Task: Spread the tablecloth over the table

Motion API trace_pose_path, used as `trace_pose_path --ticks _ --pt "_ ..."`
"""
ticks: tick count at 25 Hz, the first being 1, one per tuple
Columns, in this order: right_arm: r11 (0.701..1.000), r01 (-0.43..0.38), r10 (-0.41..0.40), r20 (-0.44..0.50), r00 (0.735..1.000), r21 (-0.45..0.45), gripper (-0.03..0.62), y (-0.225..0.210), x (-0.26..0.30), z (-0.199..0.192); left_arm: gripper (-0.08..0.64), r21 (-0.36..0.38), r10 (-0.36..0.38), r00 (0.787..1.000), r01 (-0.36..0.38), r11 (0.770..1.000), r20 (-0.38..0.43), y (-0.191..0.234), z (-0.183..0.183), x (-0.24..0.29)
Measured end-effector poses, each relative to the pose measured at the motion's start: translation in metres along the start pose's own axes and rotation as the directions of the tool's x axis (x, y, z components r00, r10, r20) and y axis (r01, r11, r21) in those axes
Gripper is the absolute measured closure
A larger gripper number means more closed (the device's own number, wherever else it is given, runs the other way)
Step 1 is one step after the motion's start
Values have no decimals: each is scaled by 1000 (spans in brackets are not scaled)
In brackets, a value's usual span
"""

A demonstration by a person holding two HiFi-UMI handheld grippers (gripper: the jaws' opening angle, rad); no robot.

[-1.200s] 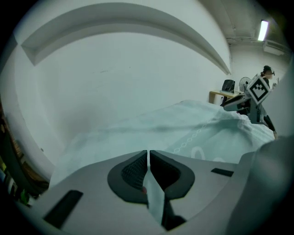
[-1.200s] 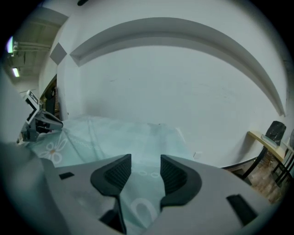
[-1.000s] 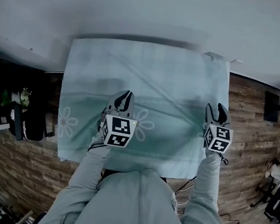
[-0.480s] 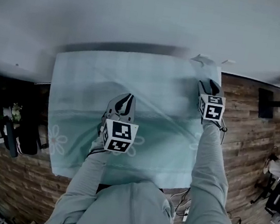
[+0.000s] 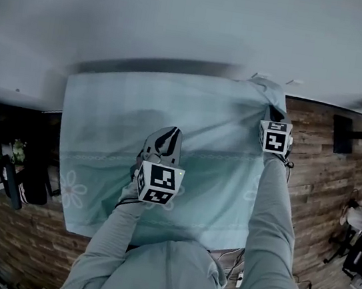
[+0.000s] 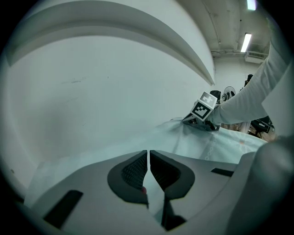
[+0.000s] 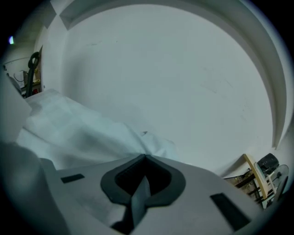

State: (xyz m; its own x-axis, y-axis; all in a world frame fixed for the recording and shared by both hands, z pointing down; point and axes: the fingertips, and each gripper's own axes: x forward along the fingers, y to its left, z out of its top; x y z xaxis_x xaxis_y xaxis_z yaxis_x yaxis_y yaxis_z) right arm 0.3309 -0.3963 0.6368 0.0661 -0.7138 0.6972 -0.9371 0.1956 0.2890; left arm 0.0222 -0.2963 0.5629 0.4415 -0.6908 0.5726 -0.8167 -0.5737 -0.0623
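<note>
White wall (image 5: 187, 13) at the back, wood-plank floor (image 5: 327, 155) on either side. The right gripper (image 7: 145, 160) has just snapped shut with a thin fold of the tablecloth (image 5: 125, 112) pinched in it, up at the far right corner. The left gripper (image 6: 148, 156) is clamped nearly flat on a ridge of cloth out in the middle (a pale strip runs down through the grip).

The tablecloth already lies over the table, a bit bunched at that far corner. It looks light, thin and floppy, so I'd guess it drags and wrinkles instead of sliding as one sheet. Corners and hems seem the best places to grab.

The table itself is completely hidden underneath, and the person's body (image 5: 168, 273) blocks part of the near hem.
</note>
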Motion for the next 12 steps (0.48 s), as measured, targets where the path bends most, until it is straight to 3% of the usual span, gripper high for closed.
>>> trace_pose_path --ticks 12 --pt "996 45 -46 15 999 76 569 -47 32 13 526 24 -20 1000 20 1000 -7 0 -4 14"
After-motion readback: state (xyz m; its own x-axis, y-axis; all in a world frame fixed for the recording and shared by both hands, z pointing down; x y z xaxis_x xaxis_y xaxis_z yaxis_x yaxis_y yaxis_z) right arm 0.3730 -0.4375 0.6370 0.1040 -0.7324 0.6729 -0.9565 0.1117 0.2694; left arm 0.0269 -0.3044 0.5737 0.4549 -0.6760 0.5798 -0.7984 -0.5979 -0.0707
